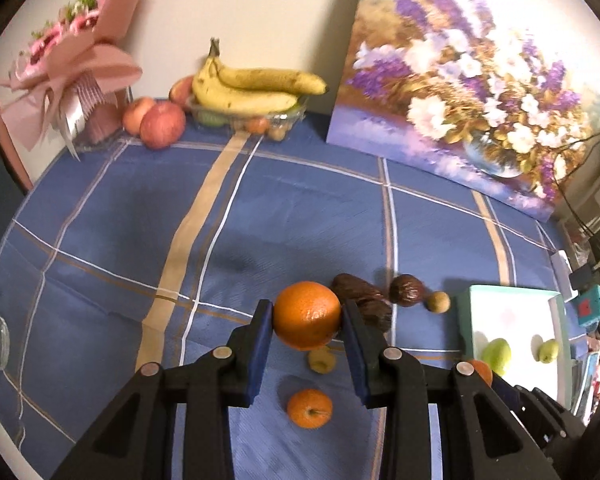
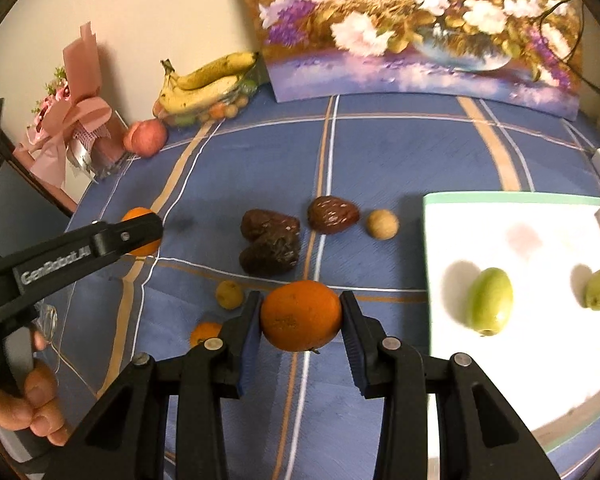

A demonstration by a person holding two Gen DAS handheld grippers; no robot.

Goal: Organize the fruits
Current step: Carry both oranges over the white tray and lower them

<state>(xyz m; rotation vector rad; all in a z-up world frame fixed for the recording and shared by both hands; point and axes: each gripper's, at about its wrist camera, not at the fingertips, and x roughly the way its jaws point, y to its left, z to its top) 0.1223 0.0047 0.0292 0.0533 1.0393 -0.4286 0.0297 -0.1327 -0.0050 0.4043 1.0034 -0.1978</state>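
Right wrist view: right tool point(image 2: 301, 316) clamps an orange point(image 2: 300, 315); the white tray point(image 2: 512, 200) lies just rightward, nearer it than the left tool point(image 1: 307, 316), gripping another orange point(image 1: 307, 315).

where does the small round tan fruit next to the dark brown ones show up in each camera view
Left wrist view: the small tan fruit lies right of centre, between the dark brown fruit and the white tray.
Right wrist view: the same fruit lies at mid-height, right of centre, again between the dark brown fruit and the tray.
Shared landmark: the flower painting leaning at the back of the table.
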